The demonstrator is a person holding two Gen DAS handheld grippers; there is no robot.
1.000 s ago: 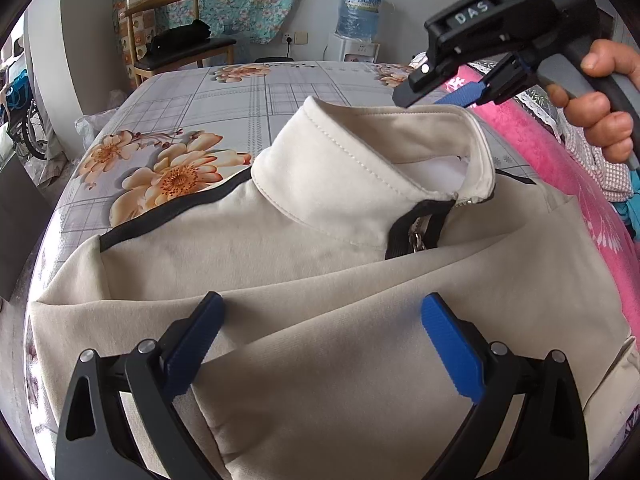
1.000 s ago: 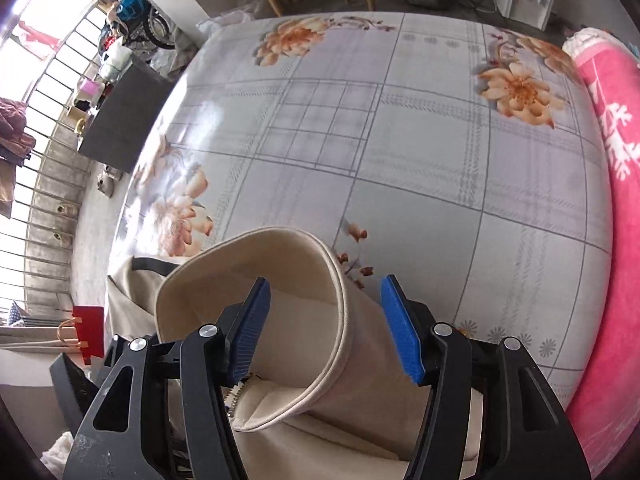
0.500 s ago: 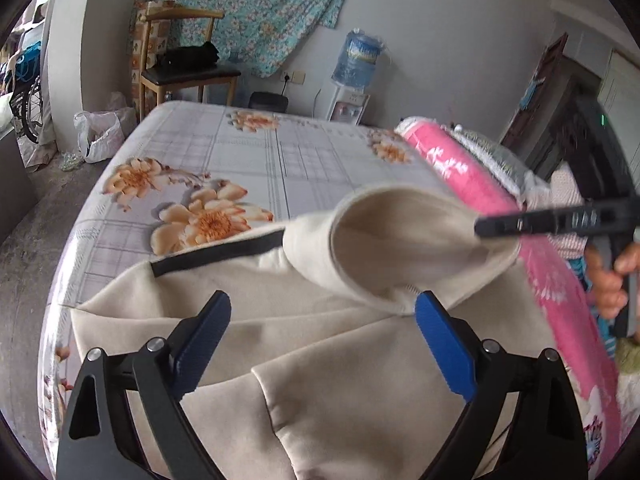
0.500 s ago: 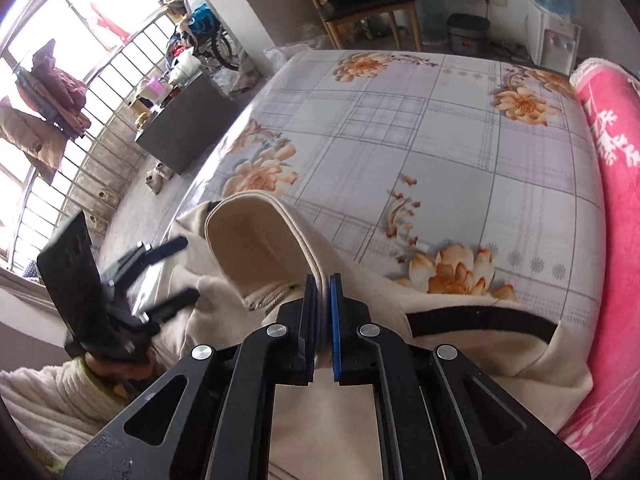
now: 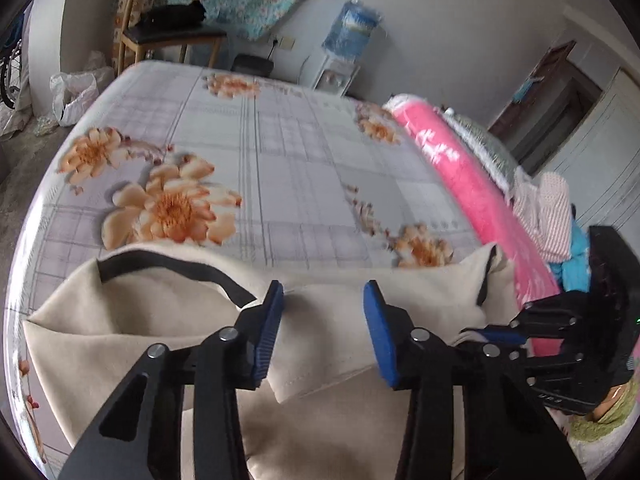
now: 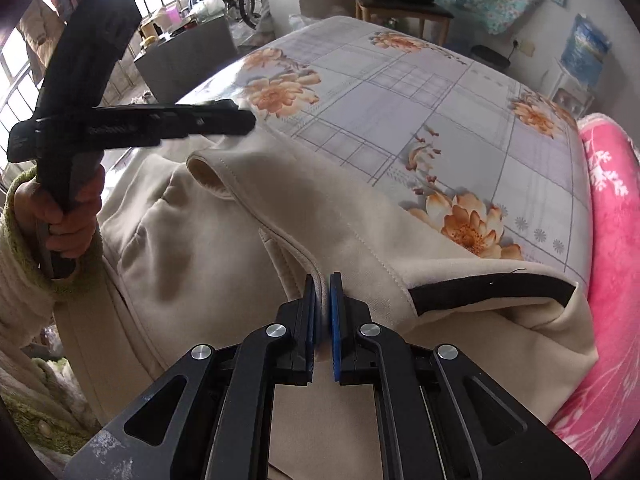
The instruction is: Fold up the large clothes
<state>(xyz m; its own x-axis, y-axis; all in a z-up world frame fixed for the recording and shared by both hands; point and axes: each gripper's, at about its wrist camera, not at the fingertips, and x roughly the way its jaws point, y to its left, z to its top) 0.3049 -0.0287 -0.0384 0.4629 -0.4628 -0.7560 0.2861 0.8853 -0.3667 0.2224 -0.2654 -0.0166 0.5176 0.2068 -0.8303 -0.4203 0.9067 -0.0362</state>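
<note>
A cream jacket (image 5: 160, 312) with black trim lies rumpled on the near part of the bed. My left gripper (image 5: 324, 292) hovers over its upper fold. Its jaws are closing, with cream cloth between the blue pads (image 5: 272, 332) but not visibly pinched. In the right wrist view the left gripper (image 6: 240, 120) shows side-on above the jacket (image 6: 240, 260), held by a hand (image 6: 68, 216). My right gripper (image 6: 322, 280) is shut on a stitched edge of the jacket. In the left wrist view the right gripper (image 5: 480, 334) shows at the right, nipping cream cloth.
The bed (image 5: 300, 160) has a grey checked sheet with orange flowers. A pink blanket (image 5: 460, 168) runs along its right side, with a pile of clothes (image 5: 548, 212) beyond. A wooden chair (image 5: 172, 36) and a water dispenser (image 5: 348, 36) stand by the far wall.
The right gripper shut on the collar's edge and dragged it toward the near right. The left gripper rose a little and its jaws narrowed over the cloth.
</note>
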